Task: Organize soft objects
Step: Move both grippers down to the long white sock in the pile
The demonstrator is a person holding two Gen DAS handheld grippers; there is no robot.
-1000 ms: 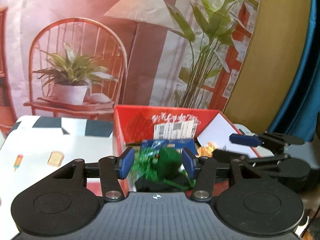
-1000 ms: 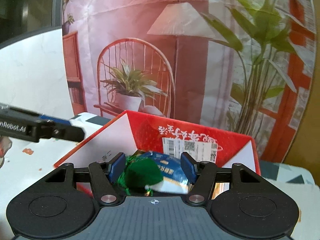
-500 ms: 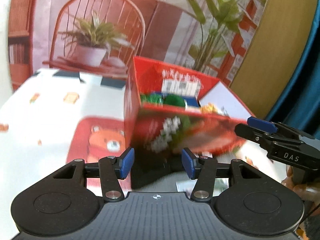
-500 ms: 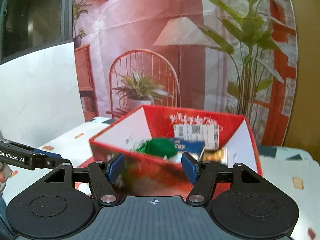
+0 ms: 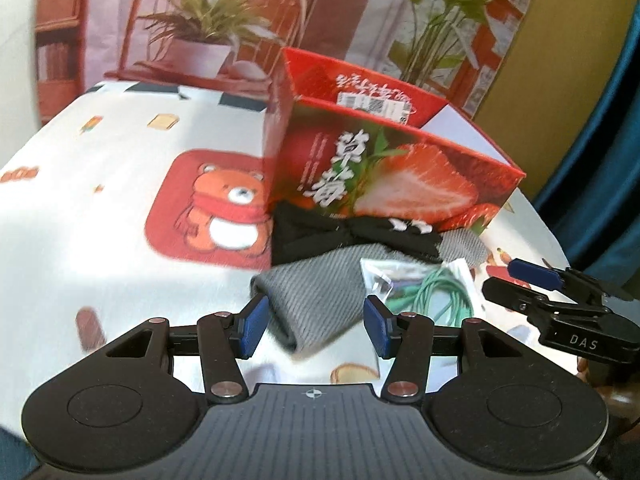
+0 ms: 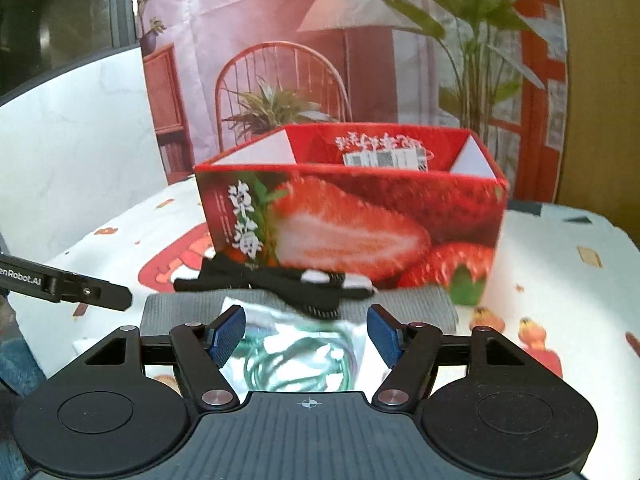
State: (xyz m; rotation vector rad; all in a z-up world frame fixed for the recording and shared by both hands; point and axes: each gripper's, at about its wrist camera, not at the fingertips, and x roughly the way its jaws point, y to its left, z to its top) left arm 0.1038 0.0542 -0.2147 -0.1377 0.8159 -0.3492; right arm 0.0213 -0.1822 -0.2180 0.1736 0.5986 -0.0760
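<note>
Printed backdrop with chair, lamp and plants, bear-patterned cloth covering the bench, blue curtain at right

White Chinese characters reading 草莓 run down the front of the red strawberry box, seen from both wrist views. A white barcode label sits on its inner back wall beneath upside-down white script too blurred to read. The right tongs carry the letters "DAS"; the left tongs show "enRobot.AI", cut off at the frame edge.
</note>
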